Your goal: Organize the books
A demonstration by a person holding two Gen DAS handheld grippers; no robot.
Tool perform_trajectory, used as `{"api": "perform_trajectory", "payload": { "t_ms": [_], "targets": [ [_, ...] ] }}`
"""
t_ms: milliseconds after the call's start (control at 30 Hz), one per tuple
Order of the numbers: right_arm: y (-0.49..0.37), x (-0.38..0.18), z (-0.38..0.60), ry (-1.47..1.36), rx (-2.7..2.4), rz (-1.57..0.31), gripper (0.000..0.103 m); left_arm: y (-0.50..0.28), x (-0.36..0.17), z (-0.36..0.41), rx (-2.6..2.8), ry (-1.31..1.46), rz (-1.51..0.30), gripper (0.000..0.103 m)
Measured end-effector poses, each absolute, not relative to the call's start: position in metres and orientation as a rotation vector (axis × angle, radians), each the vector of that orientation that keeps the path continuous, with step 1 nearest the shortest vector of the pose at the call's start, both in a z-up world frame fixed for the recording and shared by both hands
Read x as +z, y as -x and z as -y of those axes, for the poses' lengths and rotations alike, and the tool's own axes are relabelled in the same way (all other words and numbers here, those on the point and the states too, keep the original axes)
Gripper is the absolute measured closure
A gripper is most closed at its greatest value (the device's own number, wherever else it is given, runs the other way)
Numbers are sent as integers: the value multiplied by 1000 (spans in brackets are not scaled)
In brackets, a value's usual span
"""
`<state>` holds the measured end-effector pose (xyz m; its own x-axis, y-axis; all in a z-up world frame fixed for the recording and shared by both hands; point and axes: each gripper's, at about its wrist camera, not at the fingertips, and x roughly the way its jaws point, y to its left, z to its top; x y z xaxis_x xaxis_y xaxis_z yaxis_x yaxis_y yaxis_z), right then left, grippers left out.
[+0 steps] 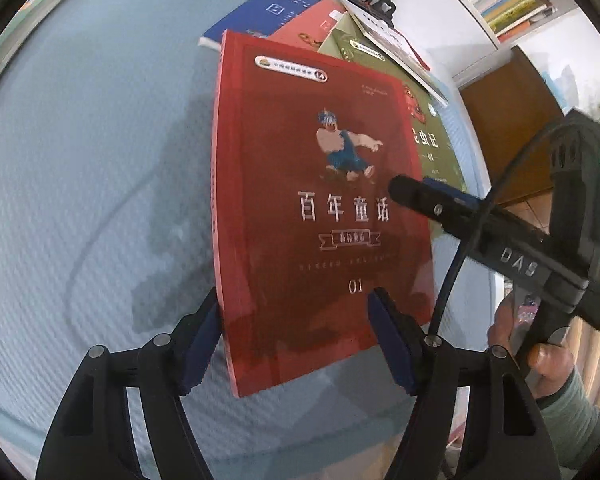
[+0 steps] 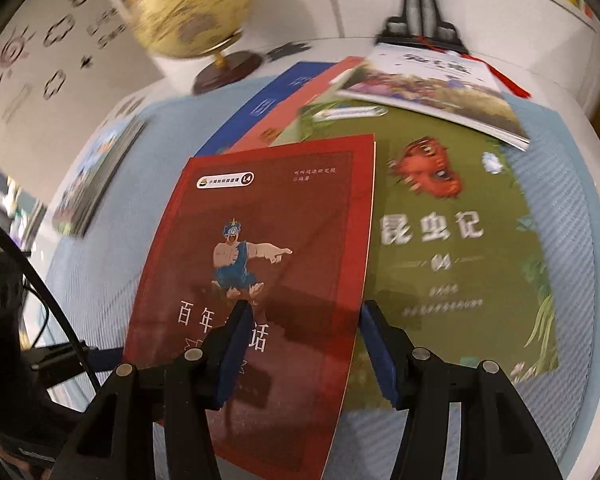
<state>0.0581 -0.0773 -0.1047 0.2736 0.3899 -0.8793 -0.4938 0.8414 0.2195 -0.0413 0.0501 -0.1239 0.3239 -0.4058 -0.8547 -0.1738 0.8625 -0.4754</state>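
A glossy dark red paperback book (image 1: 320,208) lies on a pale blue textured cloth (image 1: 100,180). The left gripper (image 1: 294,340) is spread wide astride its lower edge. The right gripper (image 2: 302,356) stands half open over its right edge, gripping nothing.

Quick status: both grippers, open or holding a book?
Left gripper: open, jaws straddling the red book's near left edge, not pressing.
Right gripper: open over the red book's right edge, nothing gripped.

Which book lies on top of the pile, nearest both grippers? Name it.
The dark red paperback marked 01, with a pointing cartoon figure; it overlaps the green book, while the blue and salmon ones sit farther back.
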Motion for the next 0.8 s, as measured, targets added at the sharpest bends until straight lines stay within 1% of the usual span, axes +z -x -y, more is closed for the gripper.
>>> {"api": "perform_trajectory", "payload": {
  "t_ms": [167,233,333,467,633,667,700,733,767,800],
  "targets": [
    [-34,-108,91,90,605,-1187,49,50,-125,-58,-114,615,-1205,35],
    [-23,-110,94,99,596,-1187,56,50,-126,-55,-95,610,-1194,37],
    [-11,-112,94,138,574,-1171,62,52,-125,-50,-65,571,-1176,39],
    [-11,-117,100,109,558,-1189,62,58,-121,-54,-82,589,-1150,47],
    [-15,-119,113,34,557,-1201,61,72,-100,-72,-257,802,-1042,50],
    [-15,-119,115,18,560,-1204,61,75,-96,-76,-301,855,-1009,54],
    [-15,-119,116,7,561,-1206,61,75,-94,-79,-340,909,-982,57],
    [-16,-119,117,-8,566,-1208,60,75,-94,-82,-362,948,-964,67],
    [-16,-119,118,-17,568,-1209,60,74,-95,-83,-372,970,-953,74],
    [-16,-119,119,-28,569,-1211,60,72,-98,-83,-364,972,-953,77]
  ]
}}
